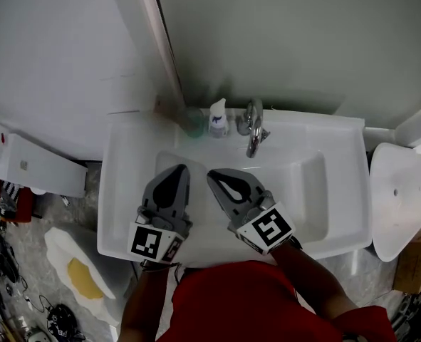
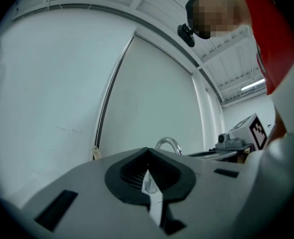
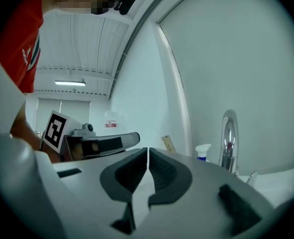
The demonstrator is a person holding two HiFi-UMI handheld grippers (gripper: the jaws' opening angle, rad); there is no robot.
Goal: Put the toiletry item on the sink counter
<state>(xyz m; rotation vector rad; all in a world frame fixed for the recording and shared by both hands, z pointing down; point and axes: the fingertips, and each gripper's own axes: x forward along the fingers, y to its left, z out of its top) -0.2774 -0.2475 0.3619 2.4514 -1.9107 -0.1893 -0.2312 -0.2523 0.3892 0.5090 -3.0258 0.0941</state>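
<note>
A small white bottle (image 1: pixel 218 117) with a blue label stands at the back of the white sink counter (image 1: pixel 122 191), just left of the chrome faucet (image 1: pixel 253 130). In the right gripper view the bottle (image 3: pixel 202 152) shows left of the faucet (image 3: pixel 229 137). My left gripper (image 1: pixel 179 169) hovers over the basin, shut with nothing between its jaws (image 2: pixel 147 157). Beside it, my right gripper (image 1: pixel 214 175) points toward the faucet, also shut and holding nothing (image 3: pixel 147 151). Both tips are well short of the bottle.
A blurred greenish object (image 1: pixel 193 122) sits on the counter left of the bottle. A white rounded fixture (image 1: pixel 402 198) stands right of the sink. A white box (image 1: pixel 39 168) hangs on the left wall, with a white and yellow object (image 1: pixel 78 273) on the floor below.
</note>
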